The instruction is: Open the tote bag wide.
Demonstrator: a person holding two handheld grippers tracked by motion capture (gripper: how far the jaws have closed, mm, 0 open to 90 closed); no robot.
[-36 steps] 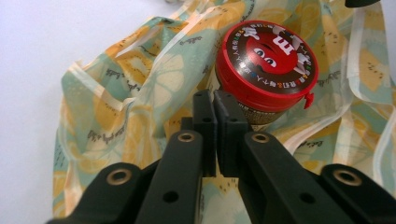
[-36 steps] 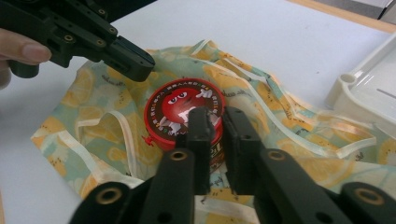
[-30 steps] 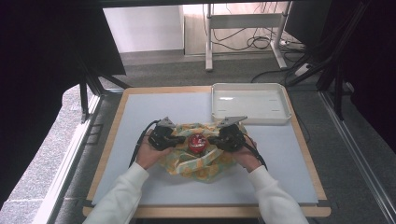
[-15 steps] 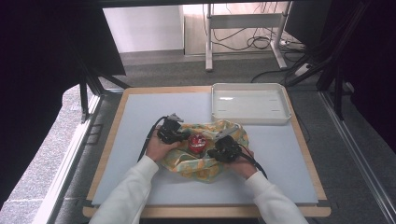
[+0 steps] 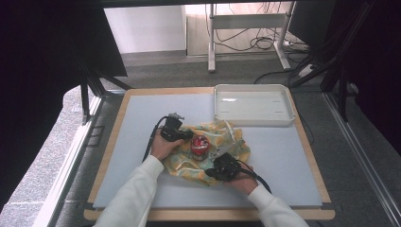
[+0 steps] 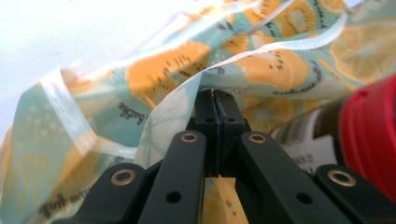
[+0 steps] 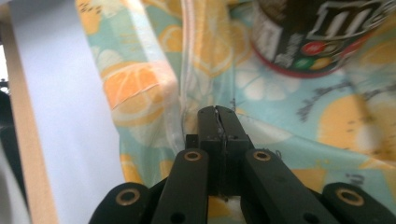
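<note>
Right now the fruit-print cloth [image 5: 208, 151] lies crumpled near the middle of the worktop [image 5: 142, 123], with a red-capped can [image 5: 199, 145] sitting on it. The left gripper [image 5: 185, 135] is at the cloth's left edge, and the right gripper [image 5: 213, 171] at its near edge, close to the person's side. Around the cloth the pale mat is bare on all sides: a broad strip to the left toward the wooden border, another to the right, and a narrower band in front. Behind it, at the far right corner, a white tray [image 5: 252, 118] stands just beyond the cloth's far edge, apart from it as far as I can tell.

From above, the hands and gripper bodies hide the jaw tips. The left gripper view settles that: its black jaws are pressed together on a raised fold of the cloth [image 6: 154, 84], with the can's red top [image 6: 369, 140] blurred close by at the right. The right gripper view shows its jaws likewise closed, pinching a hemmed edge of the cloth [image 7: 140, 88]; the can's dark printed side [image 7: 322, 32] stands just ahead, and the worktop's wooden rim [image 7: 28, 140] runs along the left.
</note>
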